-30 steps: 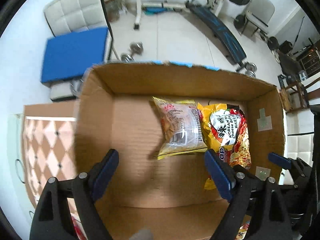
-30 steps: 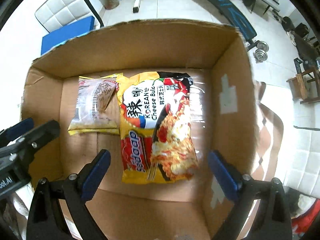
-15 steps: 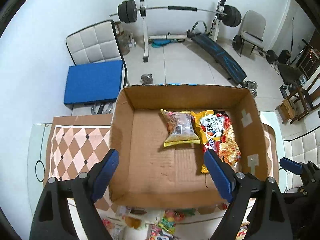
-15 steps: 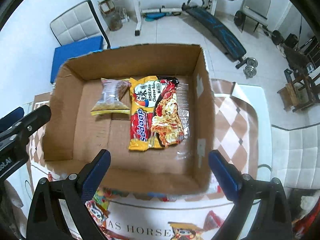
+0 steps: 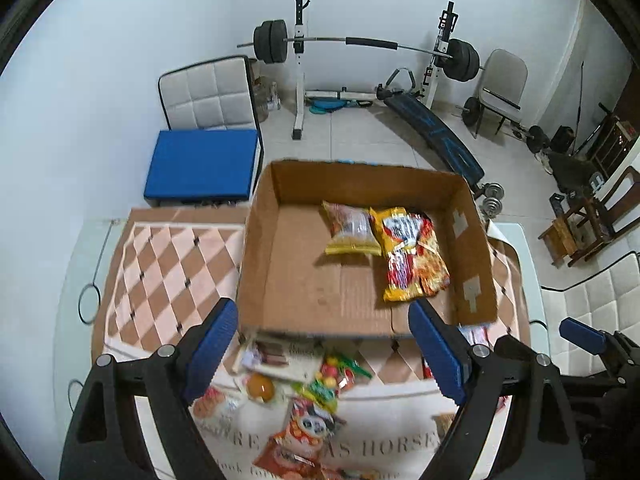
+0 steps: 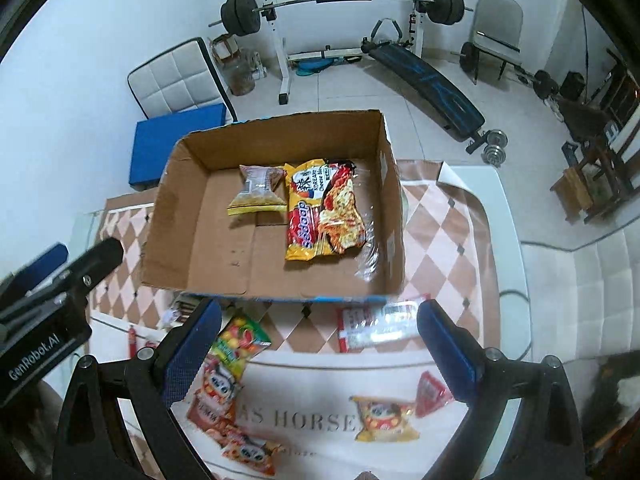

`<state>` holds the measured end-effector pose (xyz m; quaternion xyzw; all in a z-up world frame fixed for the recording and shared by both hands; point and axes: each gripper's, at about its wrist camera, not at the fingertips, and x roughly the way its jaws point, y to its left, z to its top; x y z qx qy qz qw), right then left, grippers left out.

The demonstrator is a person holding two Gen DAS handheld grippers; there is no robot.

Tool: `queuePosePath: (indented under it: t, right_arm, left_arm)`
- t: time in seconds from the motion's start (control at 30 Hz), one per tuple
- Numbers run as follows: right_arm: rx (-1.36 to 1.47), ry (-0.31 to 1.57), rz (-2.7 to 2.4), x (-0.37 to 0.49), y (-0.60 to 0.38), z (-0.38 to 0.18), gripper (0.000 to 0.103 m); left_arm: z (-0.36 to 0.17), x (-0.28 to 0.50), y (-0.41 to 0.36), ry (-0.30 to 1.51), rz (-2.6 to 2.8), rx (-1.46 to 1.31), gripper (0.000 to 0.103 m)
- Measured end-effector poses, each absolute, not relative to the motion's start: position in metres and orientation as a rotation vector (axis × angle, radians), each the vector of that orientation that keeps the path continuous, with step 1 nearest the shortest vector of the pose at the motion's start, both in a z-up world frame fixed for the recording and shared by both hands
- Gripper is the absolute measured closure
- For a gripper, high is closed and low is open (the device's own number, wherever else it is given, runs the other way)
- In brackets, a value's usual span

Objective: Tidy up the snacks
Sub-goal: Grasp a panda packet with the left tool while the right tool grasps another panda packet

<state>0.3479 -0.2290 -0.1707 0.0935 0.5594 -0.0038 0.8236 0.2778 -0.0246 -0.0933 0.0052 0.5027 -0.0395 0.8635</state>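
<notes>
An open cardboard box (image 5: 256,264) (image 6: 188,264) stands on the table. Inside lie a yellow noodle packet (image 5: 412,256) (image 6: 324,212) and a smaller clear snack bag (image 5: 352,228) (image 6: 258,190) to its left. My left gripper (image 5: 324,356) is open and empty, held high over the table in front of the box. My right gripper (image 6: 318,352) is open and empty, also in front of the box. Loose snack packets lie below: a candy bag (image 6: 236,340), a red-white packet (image 6: 376,326), a yellow bag (image 6: 384,416) and orange bags (image 5: 296,436).
The table carries a checkered cloth (image 5: 168,256) and a white printed cloth (image 6: 320,420). Behind it are a blue-cushioned chair (image 5: 200,164), a barbell rack (image 5: 300,52), a bench (image 5: 436,136) and dumbbells (image 5: 492,196). A white sofa (image 5: 592,304) is at right.
Both grippers have pulled up and back out of the box, which now looks much smaller. The loose snacks in front of the box have come into view. Both packets stay inside.
</notes>
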Motion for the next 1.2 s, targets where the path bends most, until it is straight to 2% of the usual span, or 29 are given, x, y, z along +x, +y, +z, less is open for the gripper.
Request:
queuePosePath:
  t: [0.23, 0.47, 0.7, 0.97, 1.03, 1.07, 1.1, 1.2]
  right_arm:
    - [0.269, 1.277, -0.014, 0.303, -0.235, -0.2, 0.003]
    - [0.375, 1.481, -0.006, 0.257, -0.236, -0.282, 0.003]
    - [0.604, 1.735, 0.075, 0.213, -0.186, -0.373, 0.003]
    - [0.64, 1.851, 0.079, 0.204, -0.122, -0.426, 0.004]
    - [0.618, 1.867, 0.068, 0.203, -0.115, -0.433, 0.012]
    - [0.593, 1.879, 0.065, 0.203, -0.113, -0.435, 0.029]
    - [0.568, 1.89, 0.055, 0.202, -0.113, -0.437, 0.037]
    - [0.576, 1.891, 0.038, 0.2, -0.131, -0.436, 0.04]
  left_arm:
    - [-0.146, 0.232, -0.001, 1.242, -0.083, -0.082, 0.016]
    - [-0.239, 0.181, 0.038, 1.507, -0.007, -0.221, 0.016]
    - [-0.287, 0.143, 0.075, 1.608, 0.112, -0.206, 0.016]
    - [-0.328, 0.134, 0.113, 1.701, 0.202, -0.399, 0.016]
    - [-0.336, 0.136, 0.112, 1.716, 0.206, -0.444, 0.016]
    - [-0.338, 0.138, 0.11, 1.714, 0.209, -0.455, 0.016]
    - [-0.338, 0.143, 0.106, 1.702, 0.202, -0.457, 0.016]
    - [-0.327, 0.163, 0.082, 1.642, 0.104, -0.374, 0.016]
